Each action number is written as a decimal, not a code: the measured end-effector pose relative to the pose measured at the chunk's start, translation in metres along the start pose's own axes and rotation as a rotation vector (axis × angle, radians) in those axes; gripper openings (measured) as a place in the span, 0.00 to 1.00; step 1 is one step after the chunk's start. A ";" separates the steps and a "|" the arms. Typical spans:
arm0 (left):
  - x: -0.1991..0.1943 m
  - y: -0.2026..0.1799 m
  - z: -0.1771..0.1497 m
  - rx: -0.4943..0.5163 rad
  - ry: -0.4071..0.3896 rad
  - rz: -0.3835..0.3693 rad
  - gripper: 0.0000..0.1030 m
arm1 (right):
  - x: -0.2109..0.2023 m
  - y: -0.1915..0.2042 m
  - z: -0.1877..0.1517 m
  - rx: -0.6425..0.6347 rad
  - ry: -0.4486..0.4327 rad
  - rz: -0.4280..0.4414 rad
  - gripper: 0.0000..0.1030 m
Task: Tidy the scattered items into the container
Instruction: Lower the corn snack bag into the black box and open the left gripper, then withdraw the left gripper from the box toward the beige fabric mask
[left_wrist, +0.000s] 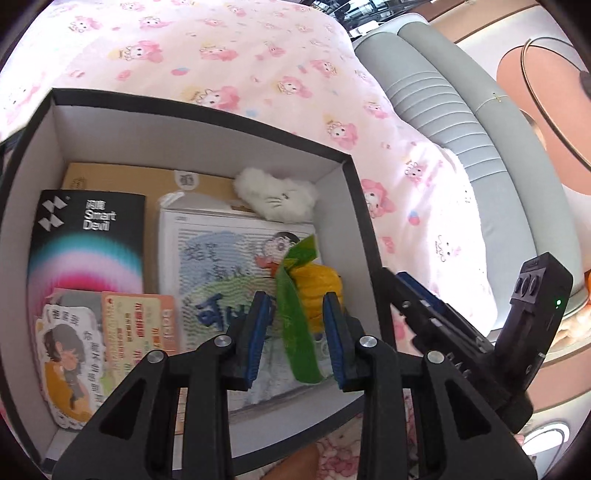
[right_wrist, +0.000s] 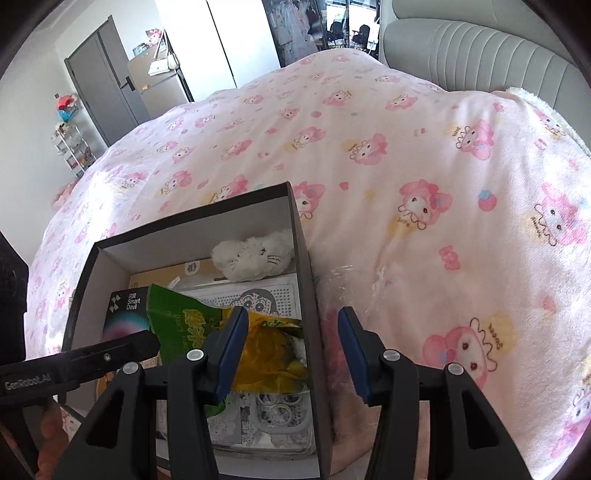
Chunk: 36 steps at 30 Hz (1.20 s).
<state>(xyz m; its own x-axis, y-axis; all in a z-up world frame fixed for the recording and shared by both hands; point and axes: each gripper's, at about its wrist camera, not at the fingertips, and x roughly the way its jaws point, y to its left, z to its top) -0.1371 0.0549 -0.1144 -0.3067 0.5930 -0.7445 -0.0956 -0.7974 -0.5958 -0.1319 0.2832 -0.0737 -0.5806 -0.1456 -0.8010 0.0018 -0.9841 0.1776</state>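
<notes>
We count one dark-rimmed cardboard box (left_wrist: 354, 173) sitting on the pink cartoon-print blanket (left_wrist: 258, 55), filling the left and centre of the left wrist view. Inside it we see one white plush cat (left_wrist: 277, 199) in the far right corner, one black Smart Devil package (left_wrist: 88, 236) at left, one peg-board picture (left_wrist: 221, 266) in the middle, one tan carton (left_wrist: 122, 179) beneath them, and two printed cards (left_wrist: 107, 332) at lower left. One green and yellow snack packet (left_wrist: 310, 291) lies on top of the peg-board. The left gripper (left_wrist: 298, 336) has its jaws apart, the packet's green strip between them; we cannot tell whether the pads touch it. The right gripper (right_wrist: 291, 354) stands with jaws wide apart, straddling the box's right wall, gripping nothing. The lowest box contents are blocked by the tongs, and some crinkled clear wrap (right_wrist: 351, 277) beside the box is hard to make out.
</notes>
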 end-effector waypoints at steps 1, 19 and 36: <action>0.002 -0.002 0.001 0.001 0.012 0.002 0.28 | 0.001 0.001 -0.001 -0.011 0.005 -0.007 0.45; -0.019 -0.042 -0.027 0.193 -0.052 0.069 0.41 | -0.052 0.029 -0.030 -0.033 -0.063 -0.048 0.49; -0.133 0.020 -0.061 0.178 -0.150 0.142 0.41 | -0.081 0.151 -0.054 -0.222 -0.052 0.146 0.50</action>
<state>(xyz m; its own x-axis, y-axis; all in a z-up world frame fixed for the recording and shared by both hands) -0.0409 -0.0329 -0.0455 -0.4647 0.4613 -0.7558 -0.2026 -0.8863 -0.4164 -0.0408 0.1414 -0.0127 -0.6018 -0.2878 -0.7450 0.2637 -0.9521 0.1548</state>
